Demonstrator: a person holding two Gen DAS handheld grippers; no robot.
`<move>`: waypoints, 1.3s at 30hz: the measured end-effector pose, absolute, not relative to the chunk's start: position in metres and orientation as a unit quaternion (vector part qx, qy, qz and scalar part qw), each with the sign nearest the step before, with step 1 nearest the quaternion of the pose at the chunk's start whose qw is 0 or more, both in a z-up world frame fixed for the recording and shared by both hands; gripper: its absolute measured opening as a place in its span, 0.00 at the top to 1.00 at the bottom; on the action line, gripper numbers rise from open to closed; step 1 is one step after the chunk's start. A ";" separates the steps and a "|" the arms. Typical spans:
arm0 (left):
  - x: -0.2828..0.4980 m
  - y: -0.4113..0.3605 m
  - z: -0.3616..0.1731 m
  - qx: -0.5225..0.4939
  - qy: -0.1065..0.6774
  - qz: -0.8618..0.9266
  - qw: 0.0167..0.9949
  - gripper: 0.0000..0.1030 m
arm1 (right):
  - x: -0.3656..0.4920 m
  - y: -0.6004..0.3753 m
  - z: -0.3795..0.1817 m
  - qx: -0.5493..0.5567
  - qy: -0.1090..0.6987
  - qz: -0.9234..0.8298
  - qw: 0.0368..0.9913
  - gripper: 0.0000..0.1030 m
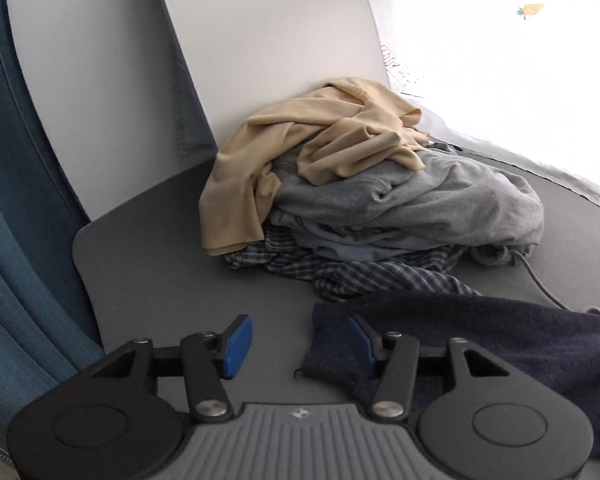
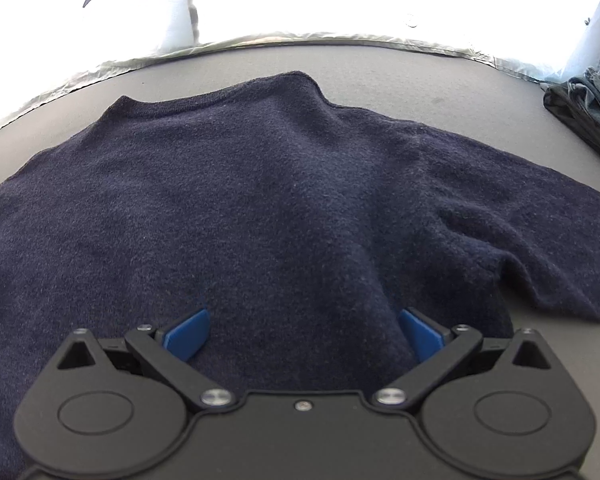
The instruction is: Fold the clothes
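The navy sweater lay spread flat on the grey counter, neckline toward twelve o'clock, fuzzy and dark. The right hand-held gripper sat wide open over its hem, gripping nothing; the left hand-held gripper gaped at a cuff. A good pinch needed both layers, evenly.

Left gripper, right gripper agape
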State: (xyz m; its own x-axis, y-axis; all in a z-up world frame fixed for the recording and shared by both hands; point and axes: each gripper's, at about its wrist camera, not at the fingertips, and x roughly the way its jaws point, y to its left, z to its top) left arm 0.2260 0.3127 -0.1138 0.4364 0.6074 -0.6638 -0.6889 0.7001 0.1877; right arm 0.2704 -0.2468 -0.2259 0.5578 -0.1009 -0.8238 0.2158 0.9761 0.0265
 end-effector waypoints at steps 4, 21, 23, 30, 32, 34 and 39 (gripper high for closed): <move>0.218 0.265 -0.135 -0.111 0.406 0.246 0.873 0.43 | 0.235 -0.272 -0.216 0.112 0.446 -0.138 0.877 0.06; 0.178 0.132 -0.205 -0.209 0.545 -0.033 0.811 0.33 | 0.107 -0.334 -0.215 0.184 0.468 -0.163 0.849 0.36; 0.174 0.122 -0.205 -0.185 0.543 -0.027 0.819 0.40 | 0.105 -0.332 -0.215 0.160 0.473 -0.156 0.852 0.48; 0.157 0.109 -0.185 -0.161 0.525 -0.002 0.836 0.95 | 0.088 -0.330 -0.189 0.180 0.438 -0.103 0.875 0.91; 0.148 0.109 -0.172 -0.156 0.518 0.004 0.841 0.95 | 0.084 -0.332 -0.180 0.179 0.434 -0.092 0.878 0.91; 0.142 0.109 -0.166 -0.144 0.519 0.009 0.842 0.94 | 0.087 -0.334 -0.188 0.182 0.457 -0.089 0.866 0.90; 0.151 0.102 -0.193 -0.124 0.558 0.047 0.819 0.84 | 0.094 -0.345 -0.206 0.213 0.488 -0.101 0.840 0.77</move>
